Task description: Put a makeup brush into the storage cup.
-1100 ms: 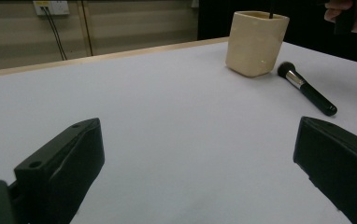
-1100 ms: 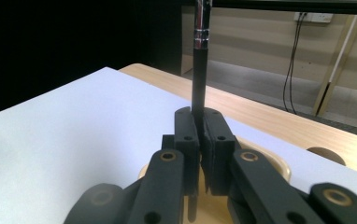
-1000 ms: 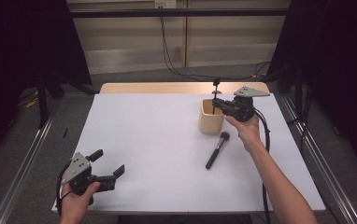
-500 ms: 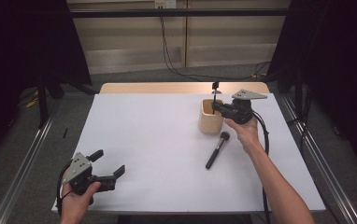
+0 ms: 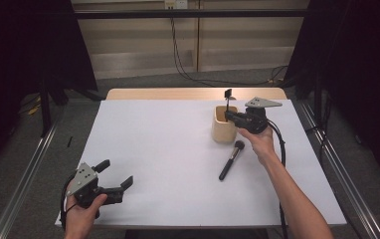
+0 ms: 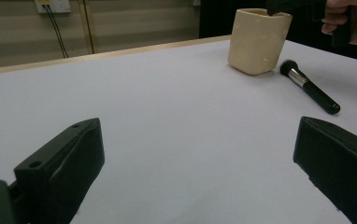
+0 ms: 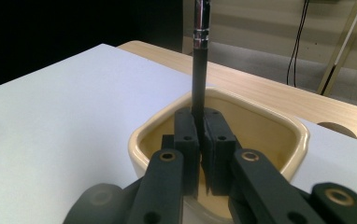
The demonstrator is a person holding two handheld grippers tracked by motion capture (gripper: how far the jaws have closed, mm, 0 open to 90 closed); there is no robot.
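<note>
Right claw [image 7: 199, 154] lowered the slim brush [image 7: 199, 70], tip hidden in cup [image 7: 260, 121].

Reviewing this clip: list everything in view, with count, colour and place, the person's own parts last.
cup: one, cream, far right part of the table.
thin brush: one, black handle with a silver band, upright over the cup, clamped in the right gripper.
makeup brush: one, black, lying on the sheet beside the cup.
table: one, white sheet with a wooden far edge.
left gripper: one, black, open, near left corner.
right gripper: one, black, shut on the thin brush.
</note>
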